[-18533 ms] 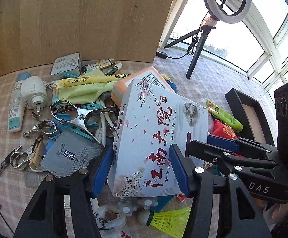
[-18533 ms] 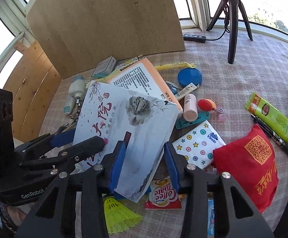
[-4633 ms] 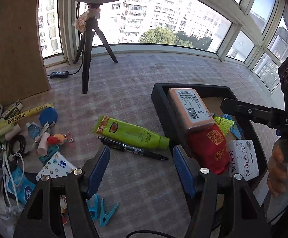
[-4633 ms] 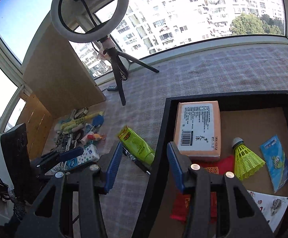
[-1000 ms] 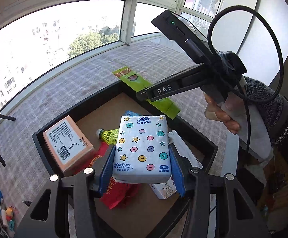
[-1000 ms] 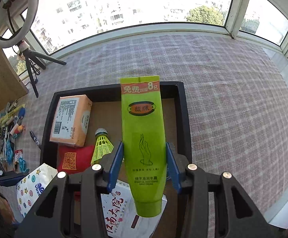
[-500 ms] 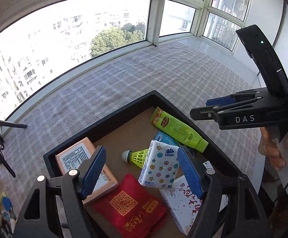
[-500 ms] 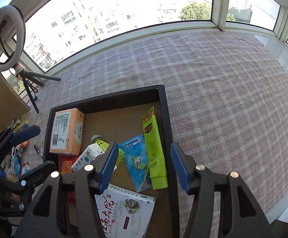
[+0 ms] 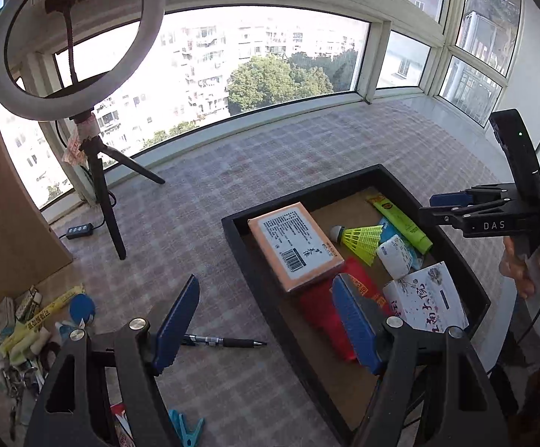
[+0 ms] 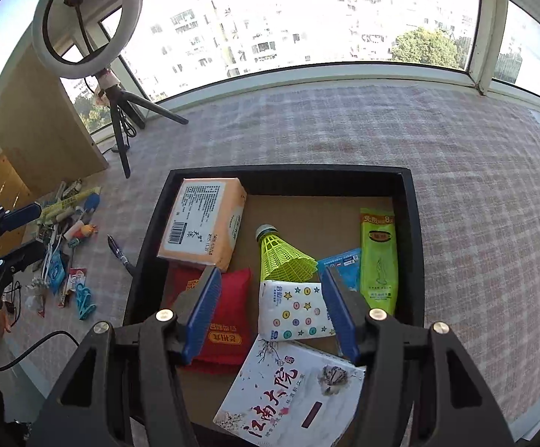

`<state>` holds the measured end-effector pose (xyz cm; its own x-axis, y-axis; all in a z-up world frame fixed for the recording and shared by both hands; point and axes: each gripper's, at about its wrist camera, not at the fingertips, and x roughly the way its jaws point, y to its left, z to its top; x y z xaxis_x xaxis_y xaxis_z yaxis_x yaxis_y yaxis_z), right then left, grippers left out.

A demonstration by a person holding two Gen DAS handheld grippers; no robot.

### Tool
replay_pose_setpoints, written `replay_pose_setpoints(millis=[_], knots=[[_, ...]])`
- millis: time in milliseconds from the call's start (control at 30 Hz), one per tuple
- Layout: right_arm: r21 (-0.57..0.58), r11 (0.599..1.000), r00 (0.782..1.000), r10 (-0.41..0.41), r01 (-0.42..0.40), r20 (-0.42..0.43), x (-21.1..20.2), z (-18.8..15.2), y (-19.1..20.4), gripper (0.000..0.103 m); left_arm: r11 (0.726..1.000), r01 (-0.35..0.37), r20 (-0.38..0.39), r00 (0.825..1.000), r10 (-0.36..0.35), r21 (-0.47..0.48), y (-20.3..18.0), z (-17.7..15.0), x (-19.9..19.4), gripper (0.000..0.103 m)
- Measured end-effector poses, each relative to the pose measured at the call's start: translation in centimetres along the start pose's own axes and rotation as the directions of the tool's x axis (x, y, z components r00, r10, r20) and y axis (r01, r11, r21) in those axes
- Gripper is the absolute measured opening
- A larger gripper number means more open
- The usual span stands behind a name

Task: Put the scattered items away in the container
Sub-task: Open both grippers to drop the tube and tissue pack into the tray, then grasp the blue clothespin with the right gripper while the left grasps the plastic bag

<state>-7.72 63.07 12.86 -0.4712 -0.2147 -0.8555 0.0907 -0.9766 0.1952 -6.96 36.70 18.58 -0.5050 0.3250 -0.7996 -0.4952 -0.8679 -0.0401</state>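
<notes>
The black container (image 10: 415,223) (image 9: 247,260) holds an orange pack (image 10: 201,223), a red pouch (image 10: 229,320), a yellow shuttlecock (image 10: 281,257), a dotted tissue pack (image 10: 294,314), a green tube (image 10: 377,257), a blue sachet (image 10: 342,264) and a white flowered box (image 10: 292,391). My right gripper (image 10: 271,314) is open and empty above the container. My left gripper (image 9: 266,324) is open and empty over the container's left wall, above the cloth. A black pen (image 9: 221,342) lies on the cloth beside the container. Scattered small items (image 9: 28,331) (image 10: 61,246) lie at the left.
A ring light on a tripod (image 9: 95,171) stands on the checked cloth at the back left, with a cable switch (image 9: 80,230) by a wooden board (image 9: 5,223). Blue clips (image 9: 186,428) lie near the front. Windows ring the far side.
My left gripper has swung left and back from over the container, so the pen and scattered pile show again. My right gripper has dropped closer over the container. Both stay open.
</notes>
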Motion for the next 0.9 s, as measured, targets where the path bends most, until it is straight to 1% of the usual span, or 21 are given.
replay_pose_setpoints(millis=[67,133,233,367,400,467,533,600,733,767,833,900], knots=[[-0.047,0.999,1.0,0.021,-0.021,0.007,0.1,-0.4,2.2,0.056,0.998,-0.038,-0.004,0.999,0.038,-0.05,2.9,-1.9,-1.6,0.072],[-0.095,0.995,0.999,0.044,-0.043,0.006,0.2,-0.8,4.7,0.056,0.993,-0.063,-0.015,0.998,0.062,-0.098,5.7,-4.0,-3.2,0.072],[-0.159,0.985,0.997,0.074,-0.073,-0.001,0.3,-1.5,8.4,0.056,0.983,-0.111,-0.035,0.994,0.107,-0.147,9.4,-7.4,-5.1,0.07],[-0.184,0.978,0.996,0.09,-0.093,-0.024,1.1,-2.7,12.7,0.056,0.972,-0.139,-0.07,0.989,0.128,-0.187,13.1,-12.1,-6.6,0.066],[-0.181,0.978,0.995,0.096,-0.102,-0.04,1.5,-3.0,13.8,0.056,0.97,-0.143,-0.079,0.988,0.129,-0.196,13.9,-13.3,-6.7,0.064],[-0.178,0.976,0.991,0.11,-0.121,-0.074,2.4,-3.6,15.8,0.056,0.965,-0.143,-0.09,0.988,0.126,-0.218,15.2,-15.4,-7.1,0.064],[-0.174,0.978,0.991,0.105,-0.119,-0.089,3.4,-4.4,17.8,0.056,0.957,-0.151,-0.093,0.987,0.131,-0.248,16.5,-17.6,-7.5,0.064],[-0.173,0.978,0.991,0.106,-0.12,-0.087,4.3,-5.1,19.5,0.056,0.946,-0.146,-0.098,0.988,0.122,-0.289,17.8,-19.5,-7.7,0.063],[-0.154,0.974,0.982,0.148,-0.165,-0.12,6.6,-6.0,22.9,0.056,0.918,-0.123,-0.107,0.99,0.088,-0.376,20.0,-22.4,-7.3,0.063],[-0.172,0.972,0.982,0.142,-0.162,-0.122,7.1,-6.1,23.8,0.056,0.914,-0.113,-0.108,0.991,0.076,-0.389,20.4,-22.9,-7.0,0.062],[-0.224,0.967,0.989,0.1,-0.124,-0.112,7.8,-6.1,25.4,0.056,0.91,-0.097,-0.106,0.993,0.058,-0.404,20.8,-23.3,-6.5,0.062],[-0.251,0.964,0.992,0.062,-0.088,-0.111,8.4,-5.6,26.1,0.056,0.911,-0.093,-0.105,0.993,0.055,-0.403,21.1,-23.3,-6.0,0.059]])
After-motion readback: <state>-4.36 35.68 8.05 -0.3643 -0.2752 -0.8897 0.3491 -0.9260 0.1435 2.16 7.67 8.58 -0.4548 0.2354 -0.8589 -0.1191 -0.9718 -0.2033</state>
